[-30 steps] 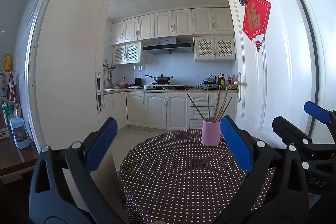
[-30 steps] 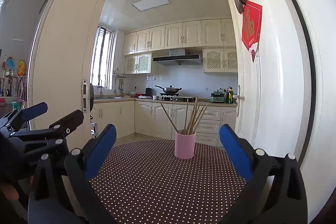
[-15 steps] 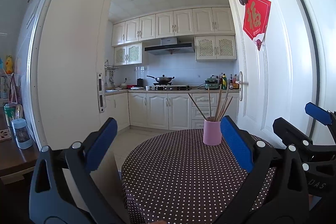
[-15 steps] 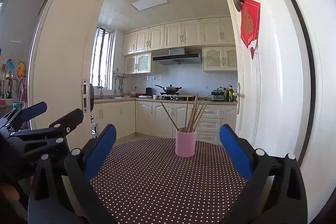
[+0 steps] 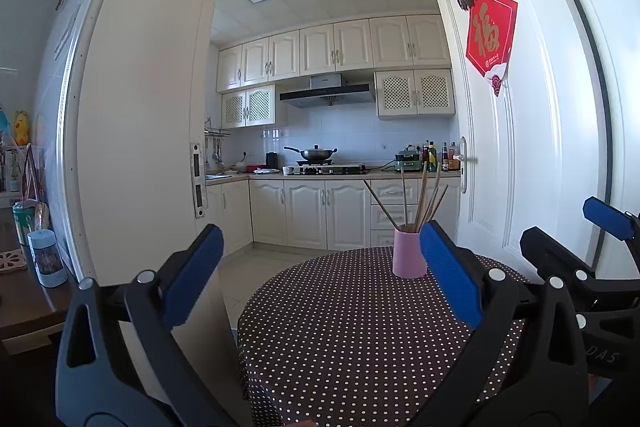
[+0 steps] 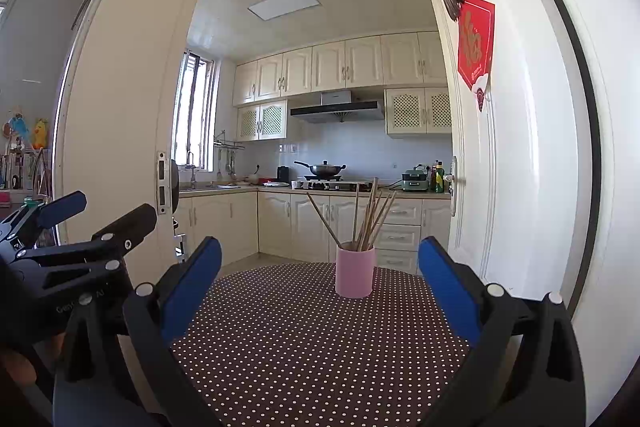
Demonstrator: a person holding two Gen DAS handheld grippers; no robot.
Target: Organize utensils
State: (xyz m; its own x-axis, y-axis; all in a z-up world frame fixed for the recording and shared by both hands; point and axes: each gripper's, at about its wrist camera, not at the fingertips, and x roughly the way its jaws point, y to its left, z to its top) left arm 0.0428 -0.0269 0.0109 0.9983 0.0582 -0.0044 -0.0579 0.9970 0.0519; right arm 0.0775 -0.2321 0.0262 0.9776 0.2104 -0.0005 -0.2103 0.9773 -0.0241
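A pink cup (image 5: 409, 253) (image 6: 355, 271) stands upright at the far side of a round table with a dark polka-dot cloth (image 5: 352, 327) (image 6: 304, 339). Several wooden chopsticks (image 5: 420, 201) (image 6: 366, 215) fan out of the cup. My left gripper (image 5: 320, 275) hovers over the table's near left part, open and holding nothing. My right gripper (image 6: 320, 279) is also open and holds nothing, with the cup seen between its blue pads, well beyond them. Each gripper shows at the other view's edge: the right one (image 5: 576, 251), the left one (image 6: 80, 223).
A white door (image 5: 520, 147) (image 6: 508, 167) stands open at the table's right. A white door leaf (image 5: 140, 147) is on the left, with a wooden side table (image 5: 24, 303) carrying a small jar (image 5: 47, 258). Behind is a kitchen with a counter, stove and wok (image 6: 322, 169).
Both views have shifted only slightly; the cup sits a touch further right in each. Both grippers stay open and nothing was picked up.
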